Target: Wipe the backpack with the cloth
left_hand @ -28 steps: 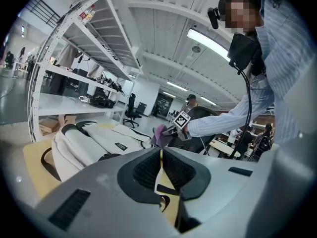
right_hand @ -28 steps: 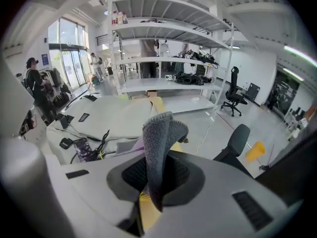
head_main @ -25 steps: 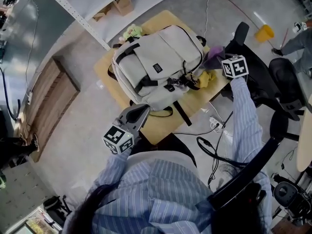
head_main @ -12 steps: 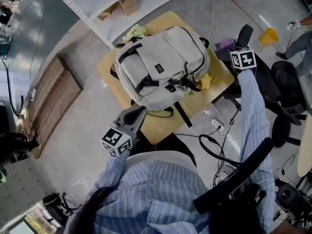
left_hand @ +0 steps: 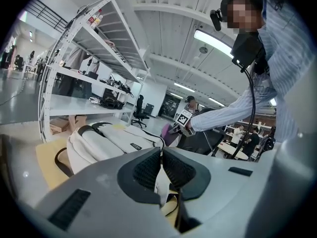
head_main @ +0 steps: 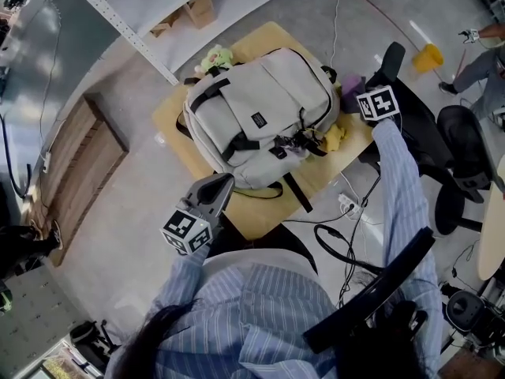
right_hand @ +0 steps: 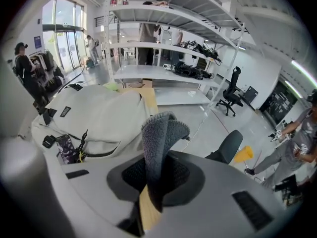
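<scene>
A light grey backpack [head_main: 260, 121] lies flat on a small wooden table [head_main: 256, 212], straps and buckles facing up. My right gripper [head_main: 361, 95] hovers just past the backpack's right edge, shut on a purple-grey cloth [head_main: 349, 91]. In the right gripper view the cloth [right_hand: 161, 135] stands up folded between the jaws, with the backpack [right_hand: 94, 115] to the left below it. My left gripper [head_main: 223, 183] floats over the table's near edge, shut and empty, short of the backpack. In the left gripper view its pads [left_hand: 174, 168] meet, and the backpack [left_hand: 106, 142] lies beyond.
A yellow item [head_main: 336, 136] sits beside the backpack's right side and a green plush toy [head_main: 215, 55] at its far corner. A black office chair [head_main: 414, 129] stands right of the table, cables [head_main: 347, 208] trail on the floor, and a metal shelf rack [right_hand: 163, 48] rises behind.
My right gripper with the cloth swung away from the backpack, then came back close to its right edge. The left gripper has hardly moved.
</scene>
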